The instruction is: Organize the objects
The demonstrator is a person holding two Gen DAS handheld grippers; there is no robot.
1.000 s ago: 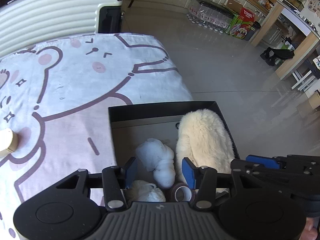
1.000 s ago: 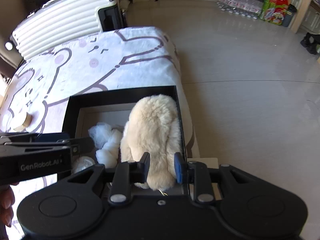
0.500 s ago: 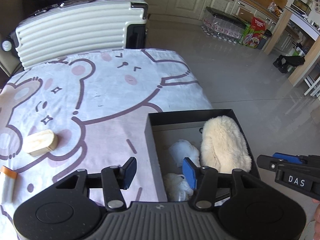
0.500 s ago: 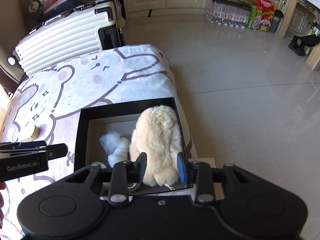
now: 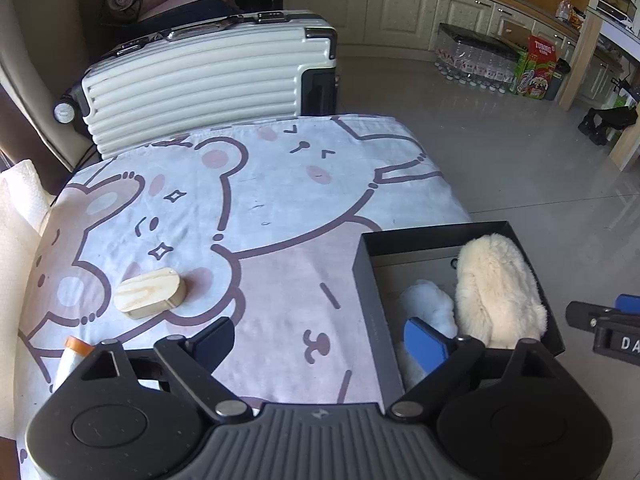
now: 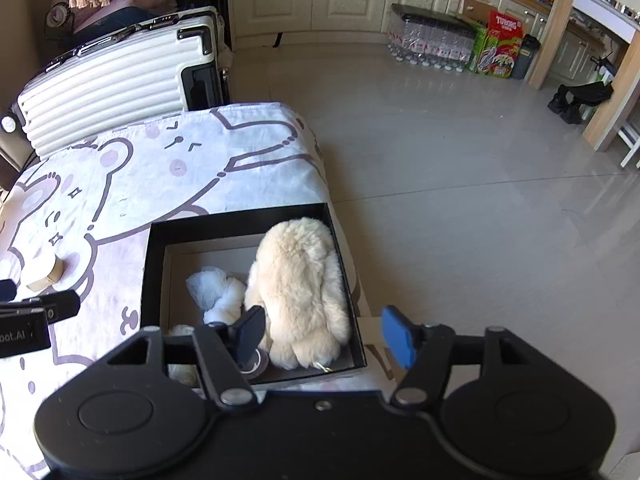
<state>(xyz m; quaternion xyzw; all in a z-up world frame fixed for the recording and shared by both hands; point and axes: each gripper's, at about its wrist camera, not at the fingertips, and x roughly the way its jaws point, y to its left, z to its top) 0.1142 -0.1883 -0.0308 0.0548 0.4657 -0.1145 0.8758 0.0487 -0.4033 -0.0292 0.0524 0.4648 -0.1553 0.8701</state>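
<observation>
**Both grippers back off the box, jaws spreading**

Since a second ago both grippers sit higher and further back from the black box (image 6: 154, 280), and their jaws, then nearly closed, are opening with nothing between the pads. The left gripper (image 5: 320, 340) now straddles the box's left wall over the bear-print cloth (image 5: 280, 184); the right gripper (image 6: 324, 334) hangs over the box's near right corner, released.

Inside the box the cream plush toy (image 6: 300, 288) lies along the right wall, its paws against the near wall, with the white mesh bundle (image 6: 218, 292) touching it on the left and a tape roll (image 6: 254, 362) half hidden behind the right gripper's left finger.

Risks, as I judge them: the box stands at the cloth's right edge, so a nudge from either wide-spread finger could push it toward the floor. Further out, the wooden oval case (image 5: 150, 293) and the orange-capped tube (image 5: 72, 356) wait on the cloth; the tube looks round and may roll if a pad clips it off-centre.
</observation>
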